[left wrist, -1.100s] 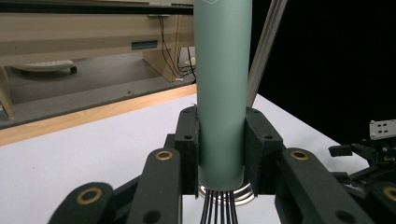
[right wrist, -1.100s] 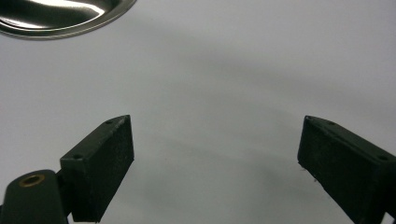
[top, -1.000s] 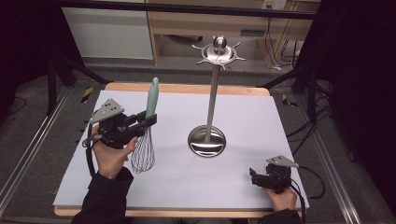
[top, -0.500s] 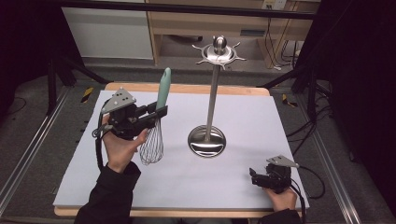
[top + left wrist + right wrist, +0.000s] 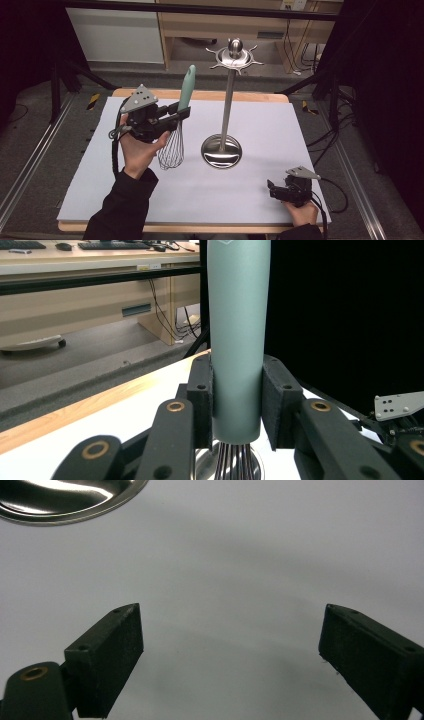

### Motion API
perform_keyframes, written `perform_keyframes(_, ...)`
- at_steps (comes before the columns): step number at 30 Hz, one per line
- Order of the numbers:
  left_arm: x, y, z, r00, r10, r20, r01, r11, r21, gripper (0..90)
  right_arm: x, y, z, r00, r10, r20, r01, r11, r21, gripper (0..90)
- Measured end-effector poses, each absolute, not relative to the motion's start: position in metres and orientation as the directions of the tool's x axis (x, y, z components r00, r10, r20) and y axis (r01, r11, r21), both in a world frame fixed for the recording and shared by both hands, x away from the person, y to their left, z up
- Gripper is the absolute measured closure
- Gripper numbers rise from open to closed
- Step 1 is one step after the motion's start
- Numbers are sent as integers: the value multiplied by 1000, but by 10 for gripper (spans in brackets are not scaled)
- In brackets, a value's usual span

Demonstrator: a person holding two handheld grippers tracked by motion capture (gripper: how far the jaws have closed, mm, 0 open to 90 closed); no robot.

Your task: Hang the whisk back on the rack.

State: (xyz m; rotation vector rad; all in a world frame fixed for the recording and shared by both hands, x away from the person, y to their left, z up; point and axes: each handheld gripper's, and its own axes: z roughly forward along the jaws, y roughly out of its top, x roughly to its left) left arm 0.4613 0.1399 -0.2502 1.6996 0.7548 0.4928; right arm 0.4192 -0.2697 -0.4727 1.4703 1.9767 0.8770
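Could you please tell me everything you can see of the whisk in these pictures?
The whisk has a matte, pale green handle, plastic by its look, and a balloon of thin metal wires. It stands almost upright, handle up and tilted slightly, wires hanging down, their tips close above the white tabletop. The left gripper is clamped on the handle's lower end, just above the wires. Nothing else touches it.

One whisk (image 5: 176, 131) with a mint-green handle. One steel utensil stand (image 5: 223, 149) with a round base. One white mat (image 5: 260, 125) covering one wooden worktop (image 5: 240, 96). Two tongs: the left tongs (image 5: 184, 112) and the right tongs (image 5: 270, 190).
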Motion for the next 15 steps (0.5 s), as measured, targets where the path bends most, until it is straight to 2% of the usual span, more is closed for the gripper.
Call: perform_keyframes(15,466,120,-237,712,702,-32,212,-171,962,692,419,-270,-473,-273,962,-26,622,197,757,112)
